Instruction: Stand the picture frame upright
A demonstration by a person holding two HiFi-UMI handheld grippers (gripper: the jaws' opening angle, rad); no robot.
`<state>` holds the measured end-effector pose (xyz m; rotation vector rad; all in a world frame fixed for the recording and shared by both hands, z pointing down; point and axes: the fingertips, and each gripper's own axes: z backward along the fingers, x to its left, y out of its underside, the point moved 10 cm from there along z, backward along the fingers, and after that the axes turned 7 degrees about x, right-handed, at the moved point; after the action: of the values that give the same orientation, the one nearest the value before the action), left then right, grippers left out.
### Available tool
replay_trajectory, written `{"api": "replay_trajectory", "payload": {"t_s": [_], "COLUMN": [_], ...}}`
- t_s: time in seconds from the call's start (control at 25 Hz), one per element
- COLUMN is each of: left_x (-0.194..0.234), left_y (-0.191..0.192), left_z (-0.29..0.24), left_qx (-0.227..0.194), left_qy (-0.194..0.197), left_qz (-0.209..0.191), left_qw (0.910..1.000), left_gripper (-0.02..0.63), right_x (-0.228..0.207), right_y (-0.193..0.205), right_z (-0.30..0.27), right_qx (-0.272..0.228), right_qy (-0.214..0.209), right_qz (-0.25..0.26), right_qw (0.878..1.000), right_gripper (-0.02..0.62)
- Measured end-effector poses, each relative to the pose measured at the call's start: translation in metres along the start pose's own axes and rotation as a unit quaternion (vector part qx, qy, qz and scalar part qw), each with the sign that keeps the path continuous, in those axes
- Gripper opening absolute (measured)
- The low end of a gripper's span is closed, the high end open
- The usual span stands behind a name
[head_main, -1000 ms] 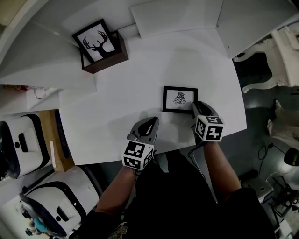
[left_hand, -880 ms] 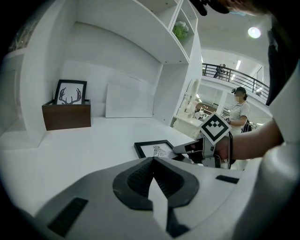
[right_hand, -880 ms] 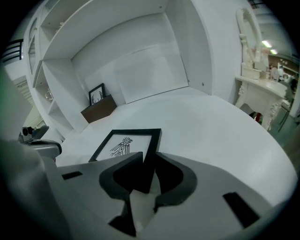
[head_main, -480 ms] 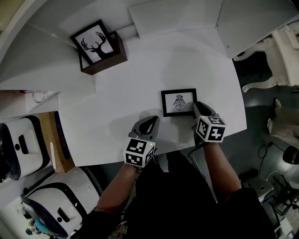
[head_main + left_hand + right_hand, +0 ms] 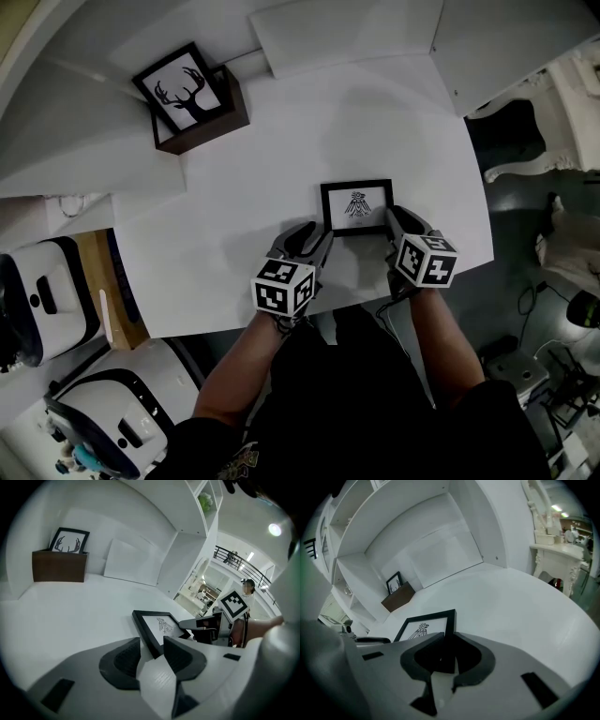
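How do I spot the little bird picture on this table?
Start at the white table. Near its front edge lies a small black picture frame, face-up. It shows a bird; the other picture, propped at a brown box, shows antlers.

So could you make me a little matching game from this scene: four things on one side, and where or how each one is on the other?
Things:
1 bird frame
2 deer picture
3 wooden box
4 right gripper

States:
A dark brown, far left on the table
B clamped on the bird frame's edge
C lying face up near the table's front
D propped up in the wooden box

Pairs: 1-C, 2-D, 3-A, 4-B.
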<state>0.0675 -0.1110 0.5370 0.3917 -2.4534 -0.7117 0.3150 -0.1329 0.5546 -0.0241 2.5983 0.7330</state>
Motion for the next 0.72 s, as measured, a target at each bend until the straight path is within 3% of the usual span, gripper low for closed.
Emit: {"api": "replay_trajectory", "payload": {"t_s": [0.2, 0.72], "left_x": [0.005, 0.005], "left_y": [-0.005, -0.024], "left_z": [-0.011, -0.03], "left_qx": [-0.004, -0.001], "left_qy": [0.018, 0.04], "left_qz": [0.057, 0.088], "left_qw": [0.9982, 0.9953], "left_gripper": [0.153, 0.158], "right_x": [-0.006, -0.016], "right_y": [-0.002, -0.004], "right_z": [0.002, 0.004], "right_qx": [0.0, -0.005], "right_qy": [-0.017, -0.053], "right_qz": [-0.026, -0.07], "right_qw": [1.0, 0.996], "right_gripper": [0.058, 0.06]}}
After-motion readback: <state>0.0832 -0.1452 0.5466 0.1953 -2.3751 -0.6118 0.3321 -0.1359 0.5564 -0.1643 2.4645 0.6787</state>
